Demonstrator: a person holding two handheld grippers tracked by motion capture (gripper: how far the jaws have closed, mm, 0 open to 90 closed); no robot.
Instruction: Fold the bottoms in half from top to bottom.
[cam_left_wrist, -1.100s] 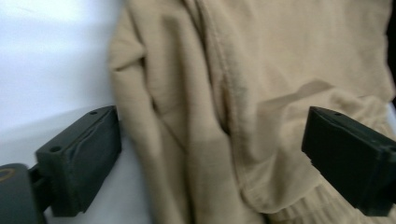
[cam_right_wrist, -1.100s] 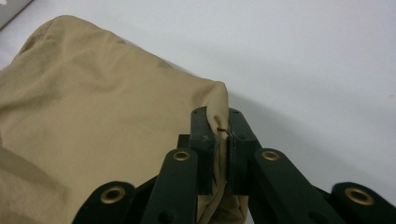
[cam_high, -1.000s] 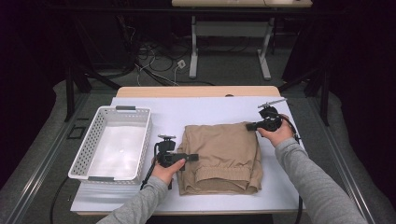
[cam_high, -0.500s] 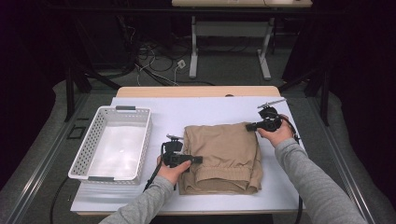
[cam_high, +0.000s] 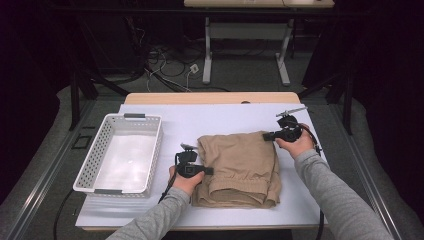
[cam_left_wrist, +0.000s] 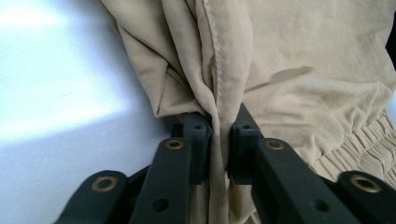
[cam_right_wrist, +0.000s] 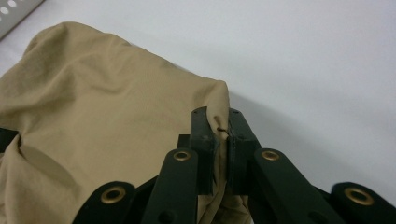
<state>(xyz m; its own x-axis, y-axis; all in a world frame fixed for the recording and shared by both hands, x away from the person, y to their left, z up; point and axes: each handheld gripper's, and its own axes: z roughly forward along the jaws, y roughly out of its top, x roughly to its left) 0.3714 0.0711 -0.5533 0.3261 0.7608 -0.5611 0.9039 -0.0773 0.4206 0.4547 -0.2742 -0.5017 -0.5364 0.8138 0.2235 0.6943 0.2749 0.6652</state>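
Observation:
Folded tan trousers lie on the white table cover, elastic waistband toward the near right. My left gripper sits at their left edge; its jaws have just been closing and now pinch a gathered fold of the tan fabric between the pads. At the far right corner of the trousers my right gripper is shut on the cloth's edge, as the right gripper view shows with fabric clamped between its jaws.
A white perforated basket stands empty at the left of the table. Bare white cover lies behind the trousers and to their right. Beyond the table's far edge are desk legs and cables on the floor.
My left gripper slid a little rightward onto the trousers' left edge and its jaws closed on the fabric. The right gripper kept still, holding its corner.

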